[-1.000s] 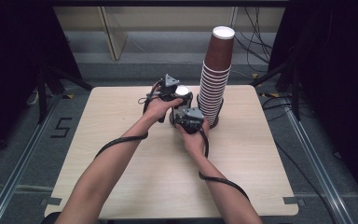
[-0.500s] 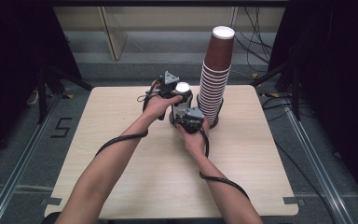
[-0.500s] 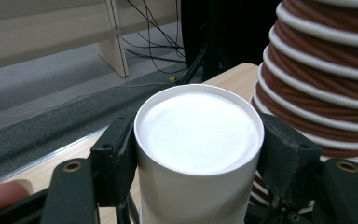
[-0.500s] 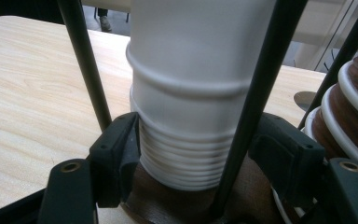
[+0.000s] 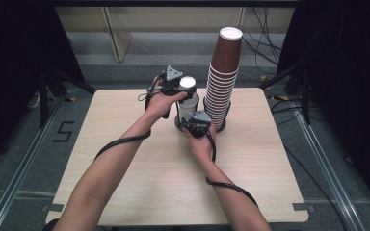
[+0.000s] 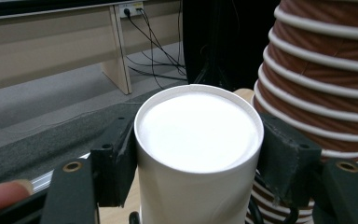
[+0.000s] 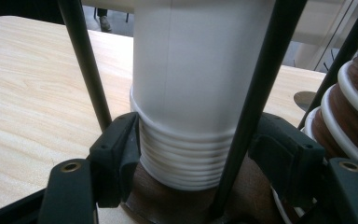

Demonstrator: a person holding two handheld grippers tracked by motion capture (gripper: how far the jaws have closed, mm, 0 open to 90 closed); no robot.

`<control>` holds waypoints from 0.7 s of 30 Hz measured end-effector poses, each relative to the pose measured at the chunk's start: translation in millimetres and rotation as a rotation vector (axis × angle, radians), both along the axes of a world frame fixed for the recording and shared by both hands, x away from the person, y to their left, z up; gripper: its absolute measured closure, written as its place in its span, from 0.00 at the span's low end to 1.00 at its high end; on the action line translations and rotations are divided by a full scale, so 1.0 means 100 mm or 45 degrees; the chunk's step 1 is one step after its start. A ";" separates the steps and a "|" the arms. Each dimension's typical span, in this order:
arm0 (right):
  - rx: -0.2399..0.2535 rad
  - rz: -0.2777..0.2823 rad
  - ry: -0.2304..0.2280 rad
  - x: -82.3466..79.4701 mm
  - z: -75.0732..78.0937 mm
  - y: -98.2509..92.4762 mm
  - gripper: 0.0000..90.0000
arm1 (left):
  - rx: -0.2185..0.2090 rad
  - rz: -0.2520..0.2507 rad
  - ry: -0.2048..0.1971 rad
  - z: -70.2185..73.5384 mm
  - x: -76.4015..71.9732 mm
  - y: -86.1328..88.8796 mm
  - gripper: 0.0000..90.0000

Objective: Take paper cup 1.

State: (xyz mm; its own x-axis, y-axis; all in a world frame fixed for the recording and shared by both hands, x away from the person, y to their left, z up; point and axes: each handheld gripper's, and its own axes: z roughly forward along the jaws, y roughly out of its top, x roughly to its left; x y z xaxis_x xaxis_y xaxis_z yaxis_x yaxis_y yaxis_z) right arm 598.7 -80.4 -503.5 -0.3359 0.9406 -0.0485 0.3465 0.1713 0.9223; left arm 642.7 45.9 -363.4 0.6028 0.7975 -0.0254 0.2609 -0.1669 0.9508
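- Centre of the action is a short stack of white cups (image 5: 189, 98), standing upside down at the back middle of the wooden table (image 5: 125, 159), inside a holder of thin black rods (image 7: 86, 65).
- The top white cup (image 6: 198, 140) shows its flat white bottom to the left gripper view, and the left gripper (image 6: 198, 163) has it clamped, one black pad pressed to each side just below the top edge.
- From the high view, that left gripper (image 5: 176, 84) sits up high beside the cup, the hand (image 5: 160, 103) wrapped around its body, grey three-cornered plate on top.
- Lower down, the right gripper (image 7: 198, 154) closes in on the ribbed rims of the nested white cups, a pad on either side; the left pad looks to touch, the right one sits behind a rod, so I cannot tell if the grip is firm.
- Under those rims there is a dark brown base (image 7: 168, 200).
- In the high view the right gripper (image 5: 196, 121) is low at the front of the stack, the right hand (image 5: 200, 144) behind it.
- Just to the right, nearly touching, rises a tall stack of brown cups (image 5: 221, 82) with white rims, also upside down, leaning slightly.
- Black cables (image 5: 120, 142) trail back along both forearms.
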 end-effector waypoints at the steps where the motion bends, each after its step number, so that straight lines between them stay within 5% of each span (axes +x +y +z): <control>1: -0.003 0.002 0.010 0.00 0.01 0.00 0.37 | 0.000 0.000 0.000 0.00 0.00 0.00 0.37; 9: -0.022 0.048 0.013 -0.02 0.06 0.01 0.27 | -0.026 -0.001 -0.049 0.18 -0.09 0.07 0.37; 21: -0.071 0.175 0.126 -0.20 0.25 -0.16 0.27 | -0.060 -0.032 -0.092 0.48 -0.32 0.28 0.37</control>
State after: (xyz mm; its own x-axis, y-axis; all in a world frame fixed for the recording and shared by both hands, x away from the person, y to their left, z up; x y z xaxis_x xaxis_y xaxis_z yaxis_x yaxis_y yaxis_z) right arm 578.2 -96.8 -478.2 -0.4670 0.8823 -0.0597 0.4049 0.2734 0.8725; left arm 610.3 73.6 -315.6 0.6244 0.7809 -0.0182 0.1873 -0.1270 0.9741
